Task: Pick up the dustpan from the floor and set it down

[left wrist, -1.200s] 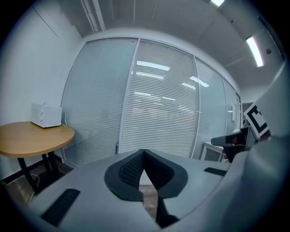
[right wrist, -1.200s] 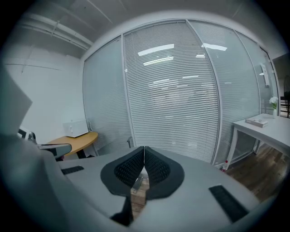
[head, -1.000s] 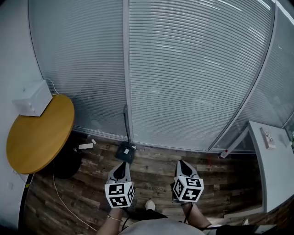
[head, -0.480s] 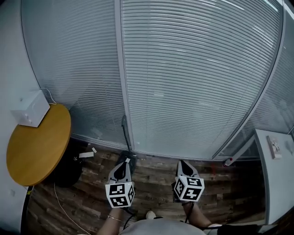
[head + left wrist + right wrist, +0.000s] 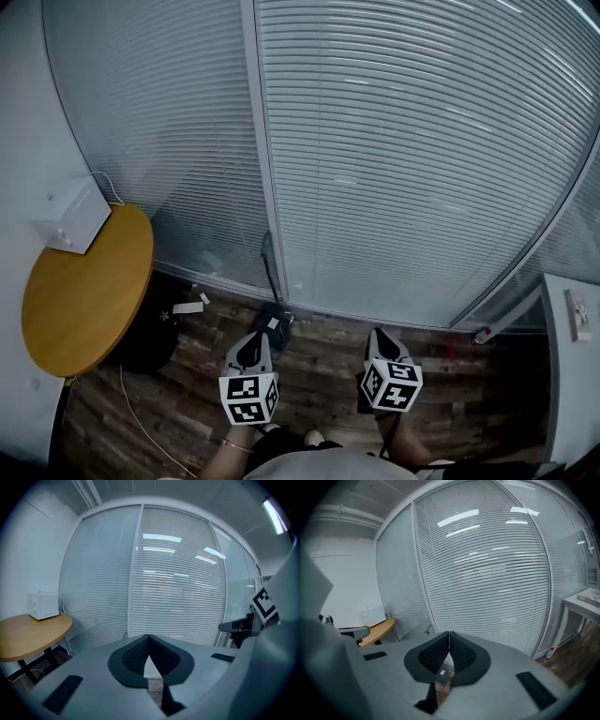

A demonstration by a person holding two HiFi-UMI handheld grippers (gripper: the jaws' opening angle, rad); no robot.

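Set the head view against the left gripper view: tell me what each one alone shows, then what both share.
Head view only: the dustpan on the floor against the glass wall, a small red-capped item at the wall's foot, and the left gripper seen from above.
Left gripper view only: the ceiling light, and that gripper's own jaws up close, met at the tips with nothing between them.
Both: the round table, the white box on it, the blinds and the right gripper.
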